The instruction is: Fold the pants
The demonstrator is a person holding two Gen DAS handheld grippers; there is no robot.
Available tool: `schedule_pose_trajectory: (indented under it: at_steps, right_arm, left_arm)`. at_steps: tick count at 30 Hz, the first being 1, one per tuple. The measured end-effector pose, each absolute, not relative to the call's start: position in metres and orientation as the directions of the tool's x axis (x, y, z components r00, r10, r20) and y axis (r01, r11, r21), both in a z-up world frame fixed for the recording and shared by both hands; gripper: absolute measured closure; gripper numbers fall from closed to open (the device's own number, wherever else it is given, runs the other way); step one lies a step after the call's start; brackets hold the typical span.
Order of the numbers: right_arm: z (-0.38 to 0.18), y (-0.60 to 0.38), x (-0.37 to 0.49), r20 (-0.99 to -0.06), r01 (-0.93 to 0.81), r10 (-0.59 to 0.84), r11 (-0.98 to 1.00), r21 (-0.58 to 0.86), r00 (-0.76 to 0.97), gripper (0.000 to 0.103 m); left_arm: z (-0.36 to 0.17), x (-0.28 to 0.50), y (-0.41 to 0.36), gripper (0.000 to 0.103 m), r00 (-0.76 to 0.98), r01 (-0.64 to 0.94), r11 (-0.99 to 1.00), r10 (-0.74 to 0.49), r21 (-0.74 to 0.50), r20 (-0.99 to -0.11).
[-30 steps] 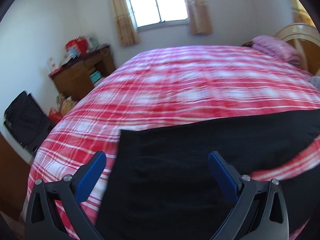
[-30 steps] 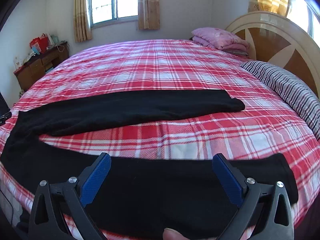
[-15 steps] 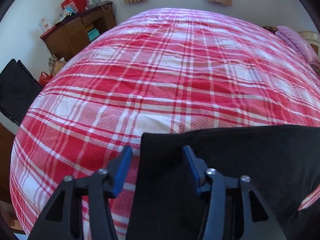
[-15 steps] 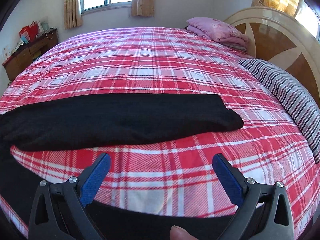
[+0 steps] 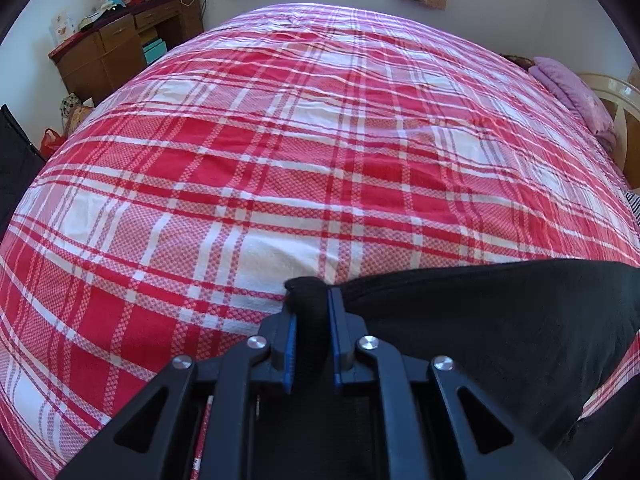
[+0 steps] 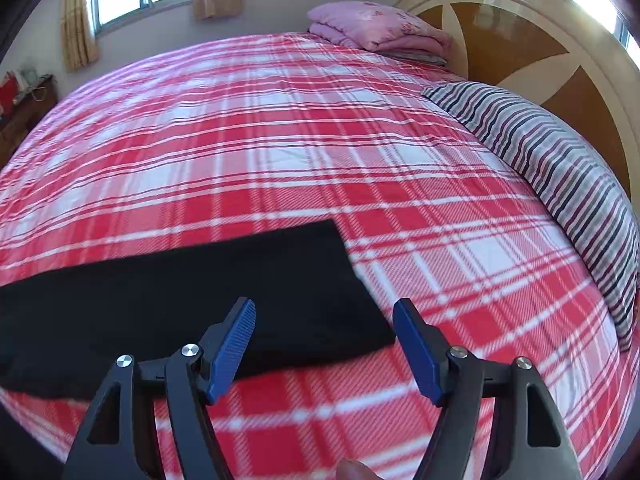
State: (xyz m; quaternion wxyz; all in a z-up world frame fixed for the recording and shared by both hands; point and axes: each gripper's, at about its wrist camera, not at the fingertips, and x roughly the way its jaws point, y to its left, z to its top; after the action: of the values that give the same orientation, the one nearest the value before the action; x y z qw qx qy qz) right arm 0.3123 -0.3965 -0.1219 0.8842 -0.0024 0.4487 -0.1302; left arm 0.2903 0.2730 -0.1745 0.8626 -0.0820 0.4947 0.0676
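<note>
Black pants (image 5: 500, 332) lie on a bed with a red and white plaid sheet (image 5: 280, 160). My left gripper (image 5: 311, 300) is shut on a bunched corner of the pants, at their left end. In the right wrist view one pant leg (image 6: 180, 292) lies flat across the sheet, its cuff end toward the right. My right gripper (image 6: 324, 320) is open and partly closed in, its fingertips just above the cuff end of that leg, one on each side of the cuff's near corner. It holds nothing.
A striped pillow (image 6: 552, 168) and a folded pink blanket (image 6: 376, 28) lie by the wooden headboard (image 6: 540, 40). A brown desk (image 5: 120, 52) with clutter stands left of the bed under the window wall. A black bag (image 5: 16, 152) sits at the far left.
My left gripper closed on the pants' corner. My right gripper moved forward from the near leg to the far leg's cuff end, and its jaws narrowed.
</note>
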Motion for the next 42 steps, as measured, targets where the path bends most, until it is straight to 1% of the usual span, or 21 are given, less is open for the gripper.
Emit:
schedule_pose_trajectory:
  at_steps: [5,10,11,12,13,14,15,16,17,21,25,32,36,42]
  right_arm:
    - [-0.132,-0.419,0.352,-0.811,0.252,-0.233,0.961,-0.109,0.537,0.030]
    - [-0.153,-0.436,0.384,-0.851,0.266,-0.207,0.960,-0.083,0.483,0.030]
    - [-0.158,-0.439,0.389,-0.861,0.267,-0.192,0.961,-0.068,0.471,0.031]
    - [-0.163,-0.442,0.392,-0.873,0.265,-0.165,0.963,-0.043,0.460,0.034]
    - [-0.165,-0.443,0.392,-0.877,0.260,-0.146,0.965,-0.025,0.458,0.040]
    - [-0.165,-0.441,0.391,-0.869,0.247,-0.145,0.969,-0.027,0.473,0.053]
    - [-0.164,-0.438,0.391,-0.868,0.224,-0.126,0.974,-0.018,0.479,0.065]
    - [-0.163,-0.436,0.391,-0.869,0.194,-0.085,0.981,0.013,0.488,0.087]
    - [-0.162,-0.433,0.391,-0.869,0.178,-0.055,0.983,0.039,0.492,0.091]
    - [-0.154,-0.423,0.388,-0.851,0.152,-0.079,0.988,0.001,0.519,0.094]
    - [-0.129,-0.423,0.372,-0.795,0.137,-0.056,0.990,0.035,0.604,0.094]
    - [-0.082,-0.424,0.323,-0.683,0.098,-0.029,0.993,0.062,0.730,0.094]
    - [-0.069,-0.423,0.292,-0.637,0.075,-0.012,0.995,0.072,0.771,0.094]
    - [-0.059,-0.424,0.243,-0.573,0.045,0.017,0.995,0.093,0.819,0.094]
  left_arm:
    - [-0.175,0.295,0.273,0.089,0.487,-0.190,0.980,0.045,-0.055,-0.872]
    - [-0.177,0.297,0.270,0.089,0.489,-0.182,0.983,0.060,-0.035,-0.870]
    - [-0.177,0.298,0.271,0.089,0.489,-0.185,0.982,0.057,-0.039,-0.871]
    - [-0.178,0.298,0.271,0.089,0.488,-0.185,0.982,0.057,-0.040,-0.871]
    - [-0.178,0.299,0.271,0.089,0.490,-0.182,0.983,0.058,-0.037,-0.870]
    - [-0.179,0.299,0.271,0.089,0.493,-0.178,0.983,0.058,-0.036,-0.868]
    - [-0.179,0.298,0.271,0.089,0.500,-0.172,0.984,0.055,-0.036,-0.865]
    - [-0.179,0.298,0.271,0.089,0.503,-0.168,0.985,0.052,-0.039,-0.863]
    - [-0.180,0.298,0.273,0.089,0.507,-0.163,0.985,0.044,-0.046,-0.861]
    - [-0.176,0.296,0.275,0.090,0.525,-0.159,0.985,0.027,-0.067,-0.851]
    - [-0.168,0.288,0.278,0.090,0.550,-0.155,0.984,0.009,-0.091,-0.835]
    - [-0.147,0.272,0.281,0.090,0.630,-0.138,0.977,-0.038,-0.161,-0.776]
    - [-0.134,0.259,0.284,0.090,0.674,-0.126,0.971,-0.068,-0.205,-0.736]
    - [-0.115,0.231,0.284,0.090,0.738,-0.089,0.966,-0.098,-0.241,-0.668]
